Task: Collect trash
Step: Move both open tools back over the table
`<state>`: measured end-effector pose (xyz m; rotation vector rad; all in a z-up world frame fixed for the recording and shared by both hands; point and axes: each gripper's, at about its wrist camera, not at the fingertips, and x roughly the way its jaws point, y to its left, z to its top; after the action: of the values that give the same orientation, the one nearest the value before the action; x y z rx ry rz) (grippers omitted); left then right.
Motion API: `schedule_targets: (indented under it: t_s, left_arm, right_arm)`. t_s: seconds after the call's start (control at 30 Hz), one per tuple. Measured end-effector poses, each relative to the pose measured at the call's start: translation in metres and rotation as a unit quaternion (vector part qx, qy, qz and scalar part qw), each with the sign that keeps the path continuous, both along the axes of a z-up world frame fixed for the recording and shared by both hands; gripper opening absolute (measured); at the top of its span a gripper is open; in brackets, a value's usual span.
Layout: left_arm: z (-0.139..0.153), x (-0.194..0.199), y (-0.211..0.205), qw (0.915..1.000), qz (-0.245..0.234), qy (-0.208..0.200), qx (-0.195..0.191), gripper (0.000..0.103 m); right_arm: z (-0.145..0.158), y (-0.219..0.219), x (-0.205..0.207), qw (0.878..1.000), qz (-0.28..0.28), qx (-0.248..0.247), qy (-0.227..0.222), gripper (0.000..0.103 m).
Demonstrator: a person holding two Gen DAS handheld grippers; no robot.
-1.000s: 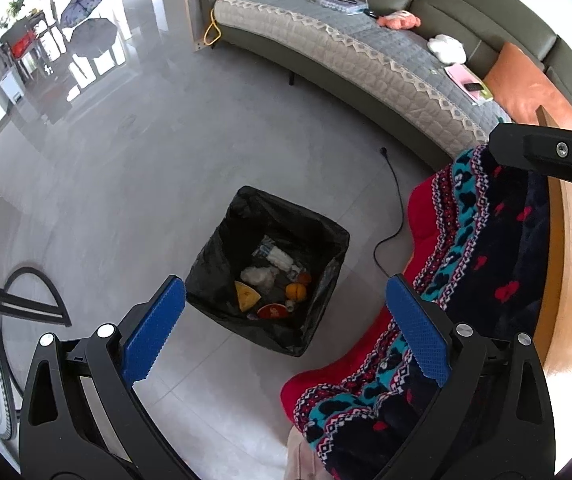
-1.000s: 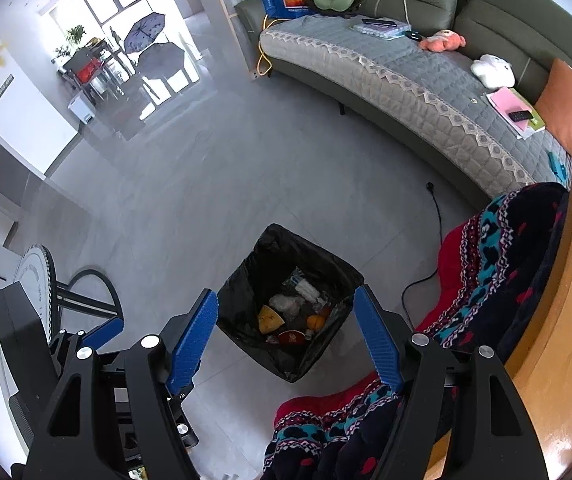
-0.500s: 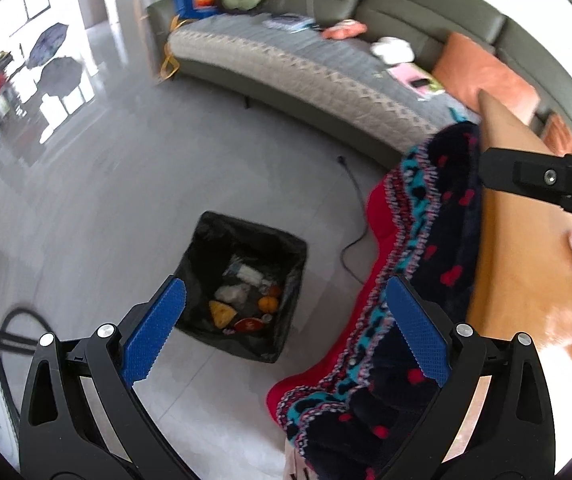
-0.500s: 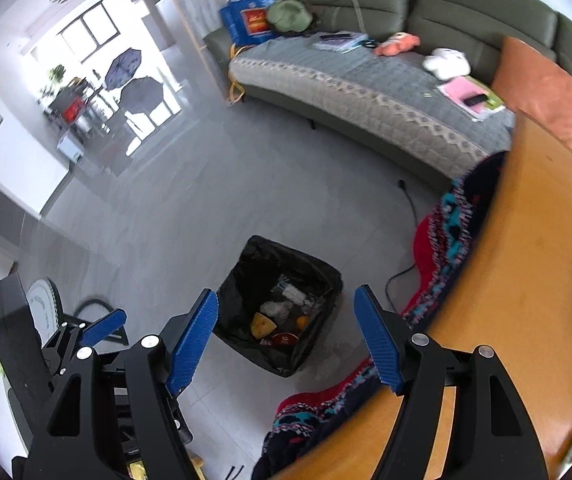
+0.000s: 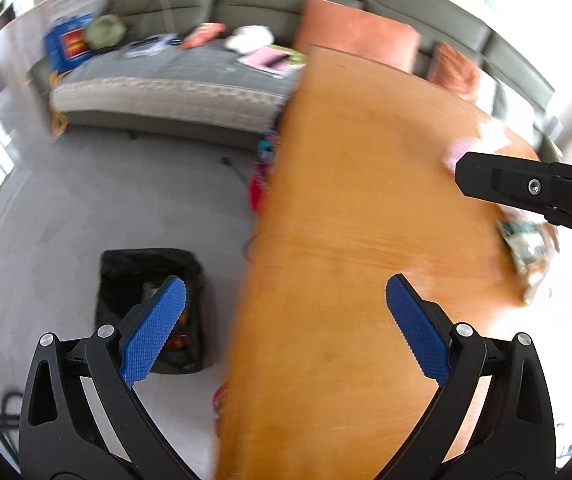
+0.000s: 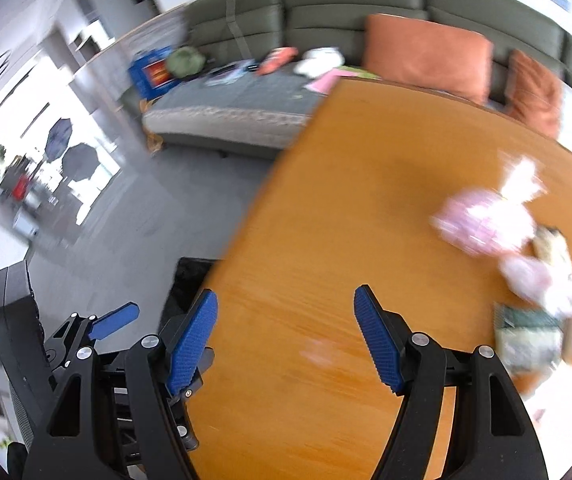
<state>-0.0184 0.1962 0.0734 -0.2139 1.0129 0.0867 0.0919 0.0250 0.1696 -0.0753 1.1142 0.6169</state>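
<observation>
Two grippers: your left gripper (image 5: 286, 320) and right gripper (image 6: 286, 336) both hang above the wooden table (image 5: 346, 220), jaws spread wide, nothing between the blue pads.
Trash on the table: pink-and-white crumpled wrappers (image 6: 486, 220) and a greenish packet (image 6: 526, 340) lie blurred near the far right edge, well apart from either gripper.
Bin: the black-lined trash bin (image 5: 146, 272) stands on the grey floor (image 5: 106, 200) just left of the table edge, partly hidden behind your left gripper's left finger; some trash shows inside.
Surroundings: a grey-green sofa (image 6: 326, 28) with orange cushions (image 6: 426, 56) curves behind the table, strewn with small items too blurred to name.
In the way: bare tabletop lies between your jaws and the wrappers.
Since a second ago: both views have swung from the bin toward the table; the patterned blanket has nearly left sight.
</observation>
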Motion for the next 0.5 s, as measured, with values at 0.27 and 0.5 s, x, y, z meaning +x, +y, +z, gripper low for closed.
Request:
schedule_targets:
  t_s: [0.27,0.5]
  left_arm:
    - [-0.005,0.025,-0.091,0.9959,-0.089,0.009,-0.008,0.097]
    - [-0.006,0.044,-0.153,0.9897,-0.142,0.014,0.003,0.097]
  right_arm:
    - [-0.014,-0.113,0.011,0.995,-0.095,-0.005,0.009,0.071]
    - [-0.035,-0.198,0.016,0.986,-0.164,-0.017,0.024,0.072]
